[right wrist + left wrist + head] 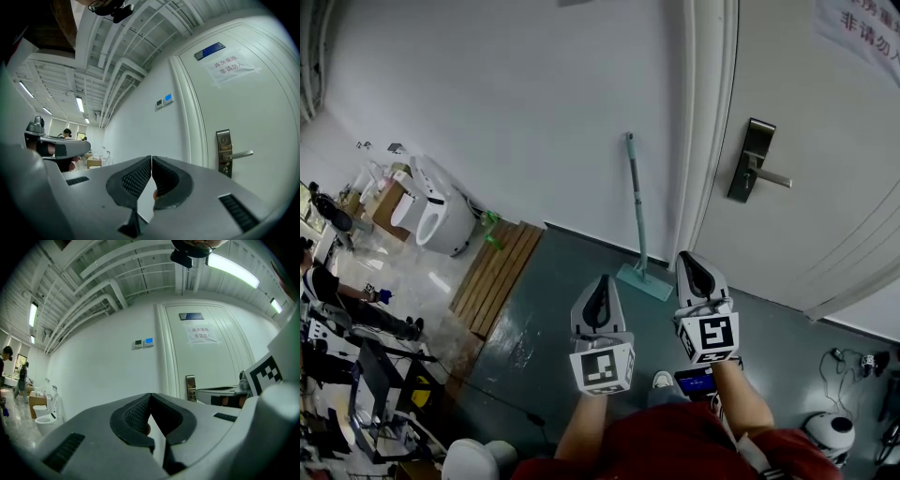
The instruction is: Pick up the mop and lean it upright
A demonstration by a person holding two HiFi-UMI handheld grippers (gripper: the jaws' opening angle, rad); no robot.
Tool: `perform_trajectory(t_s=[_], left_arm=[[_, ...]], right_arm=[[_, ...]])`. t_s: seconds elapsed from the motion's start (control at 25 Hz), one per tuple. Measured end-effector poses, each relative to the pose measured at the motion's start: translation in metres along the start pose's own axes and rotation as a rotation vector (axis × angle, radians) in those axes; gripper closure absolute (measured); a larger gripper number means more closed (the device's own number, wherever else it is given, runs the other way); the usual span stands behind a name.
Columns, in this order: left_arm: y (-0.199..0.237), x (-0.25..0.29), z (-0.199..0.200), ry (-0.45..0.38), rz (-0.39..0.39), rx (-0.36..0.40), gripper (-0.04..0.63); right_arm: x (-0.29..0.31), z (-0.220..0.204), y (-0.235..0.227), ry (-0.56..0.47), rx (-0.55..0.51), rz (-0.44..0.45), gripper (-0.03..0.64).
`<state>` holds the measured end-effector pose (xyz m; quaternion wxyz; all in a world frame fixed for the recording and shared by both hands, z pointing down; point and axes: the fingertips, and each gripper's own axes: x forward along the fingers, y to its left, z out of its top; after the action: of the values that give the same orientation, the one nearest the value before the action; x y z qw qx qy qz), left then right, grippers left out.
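Smooth white wall (534, 103), slender teal mop (636, 206)

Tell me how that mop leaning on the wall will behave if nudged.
The mop probably slides or tips sideways easily: only its thin handle tip seems to meet the wall. The long straight pole looks stiff, likely light.

Grey left tongs (150, 395), right tongs (152, 158); black ribbed pads (135, 179); white marker cubes (603, 368); red shirt (675, 452).
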<state>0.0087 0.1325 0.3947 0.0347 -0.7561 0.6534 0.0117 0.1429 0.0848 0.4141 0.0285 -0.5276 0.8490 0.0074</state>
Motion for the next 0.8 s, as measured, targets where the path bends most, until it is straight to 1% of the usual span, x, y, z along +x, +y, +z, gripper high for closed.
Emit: perform_trajectory(t_s=[0.28,0.48,0.64,0.8], left_arm=[[-0.003,0.042,-0.003,0.000,0.028,0.005,0.583],[0.004,0.063,-0.003,-0.004,0.034,-0.003,0.583],[0.018,0.082,-0.003,-0.013,0.018,-0.023,0.583],[0.044,0.112,-0.001,-0.029,-0.016,-0.034,0.583]], right_arm=[[0.033,-0.004,-0.024,0.003,-0.009,0.029,0.597],[0.055,-0.006,-0.032,0.004,-0.007,0.025,0.597],[0.079,-0.010,-0.030,0.012,-0.019,0.017,0.597],[0.118,-0.014,-0.026,0.005,-0.021,-0.017,0.597]])
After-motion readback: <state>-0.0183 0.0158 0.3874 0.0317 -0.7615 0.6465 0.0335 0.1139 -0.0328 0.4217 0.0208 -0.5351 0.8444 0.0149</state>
